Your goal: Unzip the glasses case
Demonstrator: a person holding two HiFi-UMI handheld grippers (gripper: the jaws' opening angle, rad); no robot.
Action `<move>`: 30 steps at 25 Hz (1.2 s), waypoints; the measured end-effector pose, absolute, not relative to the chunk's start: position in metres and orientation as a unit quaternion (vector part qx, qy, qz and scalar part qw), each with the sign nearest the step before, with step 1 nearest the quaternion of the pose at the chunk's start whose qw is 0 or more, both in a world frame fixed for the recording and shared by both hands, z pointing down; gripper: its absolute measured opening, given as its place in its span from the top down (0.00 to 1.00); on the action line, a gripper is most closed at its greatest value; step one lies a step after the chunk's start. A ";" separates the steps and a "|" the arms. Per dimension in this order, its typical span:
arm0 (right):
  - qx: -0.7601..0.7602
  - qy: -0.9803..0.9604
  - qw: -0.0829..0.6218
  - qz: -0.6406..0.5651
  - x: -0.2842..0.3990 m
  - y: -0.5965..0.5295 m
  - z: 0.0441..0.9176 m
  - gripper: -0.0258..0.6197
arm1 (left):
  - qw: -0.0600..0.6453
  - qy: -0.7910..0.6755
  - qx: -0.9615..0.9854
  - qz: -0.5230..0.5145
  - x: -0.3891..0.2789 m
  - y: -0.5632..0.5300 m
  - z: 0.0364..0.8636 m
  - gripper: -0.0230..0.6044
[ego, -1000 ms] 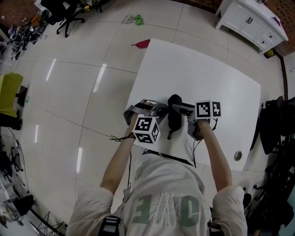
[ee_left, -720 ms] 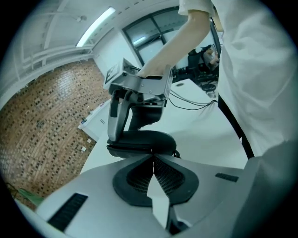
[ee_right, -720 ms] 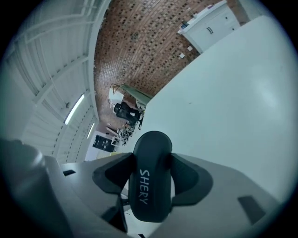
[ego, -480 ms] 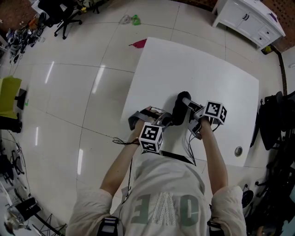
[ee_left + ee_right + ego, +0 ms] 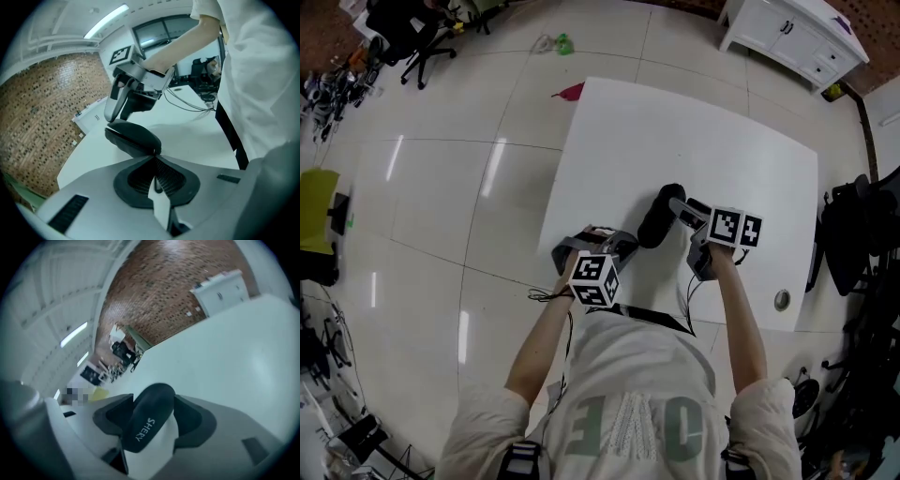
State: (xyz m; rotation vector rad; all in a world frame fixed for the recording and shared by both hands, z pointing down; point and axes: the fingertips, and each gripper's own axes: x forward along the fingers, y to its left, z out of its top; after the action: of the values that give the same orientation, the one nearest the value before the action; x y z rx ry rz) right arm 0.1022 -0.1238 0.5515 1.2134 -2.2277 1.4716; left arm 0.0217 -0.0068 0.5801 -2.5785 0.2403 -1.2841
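Nearest the person, the left tongs (image 5: 155, 161) have their jaws pressed together, with a thin dark tab pinched between them. This looks to be the zip pull (image 5: 158, 184), though it is too small to be sure. Just beyond their tips is the near end of the black glasses case (image 5: 654, 216), which sits over the middle of the white bench (image 5: 712, 141), slanting away to the right. The right tongs (image 5: 154, 418) are clamped across its far end, one jaw on each side of the shell. A seam line runs along the side of the case, but no real gap shows there. I judge the unzipping has barely started, if at all: both grips are set, and the pull has yet to travel round the edge. A second ago the case lay straight, near to far, between the two tongs. Half a second ago the left tongs were hard against it. Now the case is swung further right and the left tongs sit slightly nearer the person, as if drawing the tab back. A white cabinet (image 5: 787, 37) stands beyond the bench.
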 end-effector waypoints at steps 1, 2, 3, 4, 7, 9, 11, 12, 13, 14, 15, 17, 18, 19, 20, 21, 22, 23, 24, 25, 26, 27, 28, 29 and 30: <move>0.414 -0.777 0.153 0.448 0.106 -0.124 0.548 0.57 | 0.124 0.084 -0.885 -0.440 0.019 -0.009 0.579 0.96; 0.412 -0.798 0.202 0.391 0.109 -0.125 0.543 0.57 | 0.123 0.086 -0.885 -0.440 0.015 -0.012 0.579 0.96; 0.404 -0.816 0.249 0.329 0.110 -0.125 0.538 0.57 | 0.121 0.089 -0.886 -0.440 0.012 -0.015 0.578 0.96; 0.390 -0.832 0.295 0.262 0.109 -0.123 0.533 0.57 | 0.116 0.093 -0.887 -0.438 0.009 -0.017 0.577 0.96; 0.306 -0.848 0.431 0.046 0.100 -0.114 0.525 0.57 | 0.098 0.103 -0.891 -0.430 0.004 -0.024 0.577 0.96; 0.230 -0.820 0.515 -0.099 0.095 -0.104 0.531 0.57 | 0.083 0.109 -0.895 -0.424 0.002 -0.028 0.578 0.96; 0.159 -0.775 0.572 -0.217 0.091 -0.093 0.542 0.57 | 0.064 0.115 -0.900 -0.415 0.000 -0.030 0.580 0.96; 0.134 -0.758 0.584 -0.258 0.087 -0.089 0.546 0.57 | 0.057 0.118 -0.902 -0.412 0.000 -0.031 0.581 0.96; 0.117 -0.748 0.586 -0.290 0.082 -0.087 0.548 0.57 | 0.053 0.119 -0.903 -0.410 -0.001 -0.031 0.582 0.96; 0.105 -0.743 0.583 -0.312 0.076 -0.086 0.550 0.57 | 0.052 0.119 -0.903 -0.410 -0.001 -0.032 0.582 0.96; 0.095 -0.740 0.580 -0.327 0.069 -0.086 0.552 0.57 | 0.051 0.119 -0.903 -0.410 -0.002 -0.033 0.582 0.96; 0.071 -0.733 0.580 -0.348 0.059 -0.087 0.556 0.57 | 0.052 0.117 -0.903 -0.410 -0.002 -0.034 0.582 0.96; 0.057 -0.728 0.582 -0.358 0.055 -0.088 0.559 0.57 | 0.053 0.116 -0.903 -0.409 -0.002 -0.035 0.581 0.96; 0.044 -0.722 0.585 -0.367 0.053 -0.088 0.560 0.57 | 0.053 0.115 -0.904 -0.409 -0.002 -0.036 0.581 0.96; 0.034 -0.718 0.587 -0.373 0.051 -0.089 0.560 0.57 | 0.053 0.114 -0.904 -0.408 -0.001 -0.036 0.580 0.96; 0.024 -0.715 0.589 -0.375 0.051 -0.089 0.561 0.57 | 0.053 0.114 -0.905 -0.407 -0.001 -0.037 0.580 0.96; 0.015 -0.713 0.592 -0.376 0.052 -0.088 0.561 0.57 | 0.052 0.115 -0.905 -0.406 -0.001 -0.038 0.579 0.96; 0.006 -0.709 0.595 -0.378 0.053 -0.087 0.562 0.57 | 0.049 0.118 -0.905 -0.405 -0.002 -0.039 0.579 0.96; -0.003 -0.706 0.598 -0.380 0.054 -0.085 0.564 0.57 | 0.046 0.120 -0.906 -0.404 -0.004 -0.040 0.579 0.96; -0.008 -0.703 0.599 -0.385 0.055 -0.083 0.567 0.57 | 0.042 0.122 -0.906 -0.402 -0.005 -0.040 0.579 0.96; -0.009 -0.701 0.597 -0.390 0.055 -0.084 0.569 0.57 | 0.039 0.123 -0.907 -0.401 -0.007 -0.041 0.579 0.96; -0.007 -0.700 0.594 -0.396 0.053 -0.085 0.571 0.57 | 0.037 0.122 -0.907 -0.401 -0.008 -0.041 0.579 0.96; -0.004 -0.701 0.591 -0.400 0.051 -0.087 0.572 0.57 | 0.037 0.121 -0.907 -0.401 -0.008 -0.041 0.580 0.96; -0.001 -0.702 0.588 -0.402 0.048 -0.089 0.572 0.57 | 0.037 0.119 -0.907 -0.401 -0.007 -0.041 0.580 0.96; -0.003 -0.701 0.587 -0.404 0.045 -0.090 0.574 0.57 | 0.038 0.117 -0.907 -0.402 -0.007 -0.041 0.580 0.96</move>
State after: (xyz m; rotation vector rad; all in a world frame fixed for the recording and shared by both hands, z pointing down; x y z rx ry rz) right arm 0.0452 -0.0904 0.5735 -0.0063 -1.6341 -0.9410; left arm -0.0068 -0.0414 0.5799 -2.7841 0.3578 -1.2333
